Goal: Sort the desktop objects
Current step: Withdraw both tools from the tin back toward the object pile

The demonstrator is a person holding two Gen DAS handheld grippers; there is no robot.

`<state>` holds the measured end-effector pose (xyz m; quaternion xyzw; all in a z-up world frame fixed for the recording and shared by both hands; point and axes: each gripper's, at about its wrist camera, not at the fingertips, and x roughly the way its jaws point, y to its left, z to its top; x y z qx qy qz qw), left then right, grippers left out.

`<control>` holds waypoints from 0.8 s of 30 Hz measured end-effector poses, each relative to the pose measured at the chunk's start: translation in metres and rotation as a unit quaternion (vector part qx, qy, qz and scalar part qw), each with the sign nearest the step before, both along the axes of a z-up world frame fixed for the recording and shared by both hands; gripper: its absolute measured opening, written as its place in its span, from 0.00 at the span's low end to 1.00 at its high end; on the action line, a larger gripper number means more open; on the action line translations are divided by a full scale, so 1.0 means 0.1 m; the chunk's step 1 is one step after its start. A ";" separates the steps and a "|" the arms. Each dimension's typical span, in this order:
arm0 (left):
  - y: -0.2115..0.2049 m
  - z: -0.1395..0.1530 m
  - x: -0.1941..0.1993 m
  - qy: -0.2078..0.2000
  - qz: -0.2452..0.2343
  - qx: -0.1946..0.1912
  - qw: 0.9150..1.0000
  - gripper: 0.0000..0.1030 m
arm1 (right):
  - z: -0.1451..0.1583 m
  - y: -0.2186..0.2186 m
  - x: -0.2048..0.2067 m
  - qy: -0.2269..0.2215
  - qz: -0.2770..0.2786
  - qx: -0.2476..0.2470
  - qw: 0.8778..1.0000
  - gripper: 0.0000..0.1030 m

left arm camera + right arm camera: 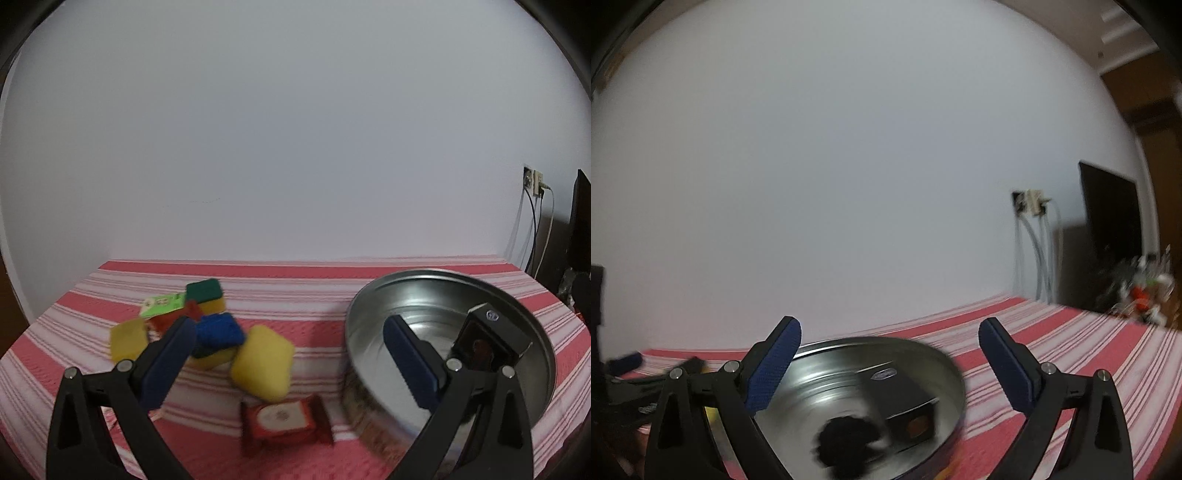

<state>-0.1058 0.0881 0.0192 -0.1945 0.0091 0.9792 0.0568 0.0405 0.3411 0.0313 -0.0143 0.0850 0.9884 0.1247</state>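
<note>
A loose pile lies on the striped cloth in the left wrist view: a yellow sponge (262,363), a blue scouring pad (219,330), a green-and-yellow sponge (205,293), a green card (162,304) and a red packet (284,421). My left gripper (290,326) is open above them, holding nothing. To the right stands a round metal tin (443,275) with a black box (491,332) inside. In the right wrist view my right gripper (889,326) hovers open over the tin (849,341). Nothing sits between its fingers. Below lie the black box (905,391) and a blurred black lump (846,439).
A red and white striped cloth (332,295) covers the table, which ends at a white wall. A wall socket with cables (1030,206) and a dark screen (1108,221) stand past the right end. Blurred clutter (1141,295) sits beyond that corner.
</note>
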 end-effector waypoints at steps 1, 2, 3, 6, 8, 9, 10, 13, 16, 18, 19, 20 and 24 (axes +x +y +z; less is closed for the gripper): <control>-0.03 0.00 0.02 -0.003 0.001 -0.002 1.000 0.99 | 0.01 -0.04 0.02 -0.001 0.006 -0.003 1.000 0.96; -0.07 -0.01 0.04 -0.008 0.006 -0.005 1.000 0.99 | 0.01 -0.09 0.04 -0.001 0.013 -0.005 1.000 0.96; -0.11 -0.02 0.03 -0.013 0.011 -0.008 1.000 0.99 | 0.02 -0.15 0.07 -0.003 0.020 -0.006 1.000 0.96; -0.27 -0.09 0.04 -0.036 0.026 -0.009 0.999 0.99 | 0.01 -0.36 0.12 -0.015 0.048 -0.008 0.999 0.96; -0.40 -0.14 0.06 -0.051 0.034 -0.009 0.998 0.99 | -0.01 -0.51 0.13 -0.027 0.063 -0.007 0.998 0.96; -0.48 -0.16 0.07 -0.058 0.039 -0.008 0.997 0.99 | -0.03 -0.56 0.14 -0.032 0.070 -0.006 0.997 0.96; -0.57 -0.19 0.09 -0.064 0.046 -0.006 0.997 0.99 | -0.04 -0.62 0.14 -0.039 0.077 -0.005 0.996 0.96; -0.84 -0.27 0.16 -0.081 0.067 -0.001 0.994 0.99 | -0.09 -0.78 0.13 -0.059 0.098 -0.001 0.993 0.96; -1.13 -0.34 0.18 -0.101 0.085 0.012 0.991 0.99 | -0.15 -0.95 0.13 -0.074 0.120 0.006 0.990 0.96; -1.30 -0.38 0.19 -0.110 0.091 0.022 0.989 0.99 | -0.19 -1.06 0.10 -0.085 0.135 0.013 0.987 0.96; -1.39 -0.39 0.19 -0.113 0.099 0.023 0.988 0.99 | -0.21 -1.13 0.08 -0.093 0.143 0.017 0.985 0.96; -1.45 -0.40 0.20 -0.116 0.105 0.023 0.987 0.99 | -0.22 -1.19 0.08 -0.100 0.147 0.021 0.984 0.96; -1.77 -0.48 0.20 -0.137 0.121 0.035 0.982 0.99 | -0.31 -1.44 -0.03 -0.132 0.177 0.035 0.975 0.96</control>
